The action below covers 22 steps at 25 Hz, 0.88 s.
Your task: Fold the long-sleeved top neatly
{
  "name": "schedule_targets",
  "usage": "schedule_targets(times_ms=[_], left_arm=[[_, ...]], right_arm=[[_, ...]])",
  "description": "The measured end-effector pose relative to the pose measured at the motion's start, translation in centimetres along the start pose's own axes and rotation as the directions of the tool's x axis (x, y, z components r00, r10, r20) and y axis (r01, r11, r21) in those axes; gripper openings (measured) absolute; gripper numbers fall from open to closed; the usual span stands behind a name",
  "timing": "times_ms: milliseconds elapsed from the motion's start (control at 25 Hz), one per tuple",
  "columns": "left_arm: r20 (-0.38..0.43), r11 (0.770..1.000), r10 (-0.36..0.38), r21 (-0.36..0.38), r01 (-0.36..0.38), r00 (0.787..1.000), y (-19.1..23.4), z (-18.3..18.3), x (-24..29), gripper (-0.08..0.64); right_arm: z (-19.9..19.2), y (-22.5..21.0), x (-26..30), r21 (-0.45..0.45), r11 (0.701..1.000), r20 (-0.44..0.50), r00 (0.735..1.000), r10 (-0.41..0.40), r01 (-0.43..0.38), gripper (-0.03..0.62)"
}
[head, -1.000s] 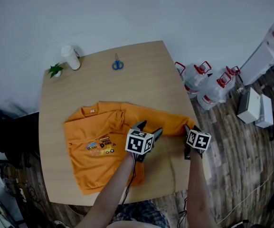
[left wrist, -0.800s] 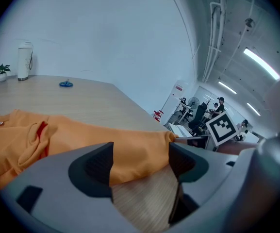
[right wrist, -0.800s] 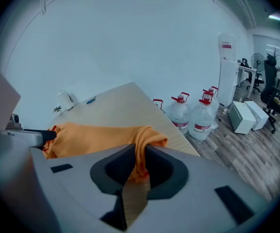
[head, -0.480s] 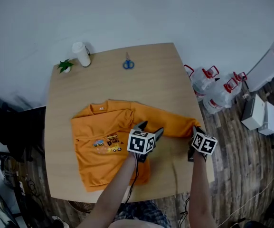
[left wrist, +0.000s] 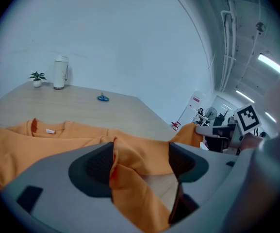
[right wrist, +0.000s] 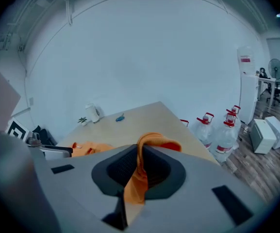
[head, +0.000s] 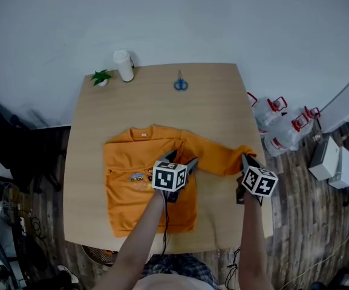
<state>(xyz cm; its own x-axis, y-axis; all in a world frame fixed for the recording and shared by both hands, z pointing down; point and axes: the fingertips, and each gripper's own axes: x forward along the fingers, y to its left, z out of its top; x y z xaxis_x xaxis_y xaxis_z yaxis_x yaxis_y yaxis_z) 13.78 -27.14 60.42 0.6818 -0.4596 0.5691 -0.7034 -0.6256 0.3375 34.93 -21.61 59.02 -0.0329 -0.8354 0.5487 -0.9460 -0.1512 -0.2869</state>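
I see the table (head: 216, 95), orange top (head: 126, 186) flat on it, sleeve (head: 213, 157) stretched right; my left gripper (head: 179, 160) over its middle, jaws wide, cloth between, unpinched; my right gripper (head: 245, 159), jaws just closing, clamps the cuff (right wrist: 152, 142)

Your left gripper (head: 181, 162) blocks half the print (head: 139, 177) on the top (head: 126, 198). That collar tag (head: 143, 135) is way too small to read.
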Motion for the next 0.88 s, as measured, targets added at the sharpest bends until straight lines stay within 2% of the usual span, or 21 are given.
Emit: schedule_targets(times_ms=[200, 400, 600, 880], left_arm=[[0.033, 0.998, 0.057, -0.029, -0.056, 0.998, 3.2, 0.7, -2.8, 0.353], [0.058, 0.991, 0.117, -0.067, -0.113, 0.991, 6.9, 1.1, -5.5, 0.353], [0.078, 0.981, 0.173, -0.107, -0.164, 0.982, 10.2, 0.9, -8.3, 0.351], [0.093, 0.96, 0.244, -0.161, -0.227, 0.965, 14.1, -0.2, -12.1, 0.353]], right_arm=[[1.7, 6.3, 1.2, -0.066, 0.992, 0.006, 0.995, 0.104, -0.104, 0.044], [2.9, 12.5, 2.6, -0.114, 0.973, 0.006, 0.979, 0.204, -0.202, 0.044], [3.8, 18.4, 3.7, -0.158, 0.943, -0.002, 0.955, 0.297, -0.293, 0.044], [2.7, 26.3, 5.8, -0.212, 0.89, -0.057, 0.914, 0.401, -0.404, 0.044]])
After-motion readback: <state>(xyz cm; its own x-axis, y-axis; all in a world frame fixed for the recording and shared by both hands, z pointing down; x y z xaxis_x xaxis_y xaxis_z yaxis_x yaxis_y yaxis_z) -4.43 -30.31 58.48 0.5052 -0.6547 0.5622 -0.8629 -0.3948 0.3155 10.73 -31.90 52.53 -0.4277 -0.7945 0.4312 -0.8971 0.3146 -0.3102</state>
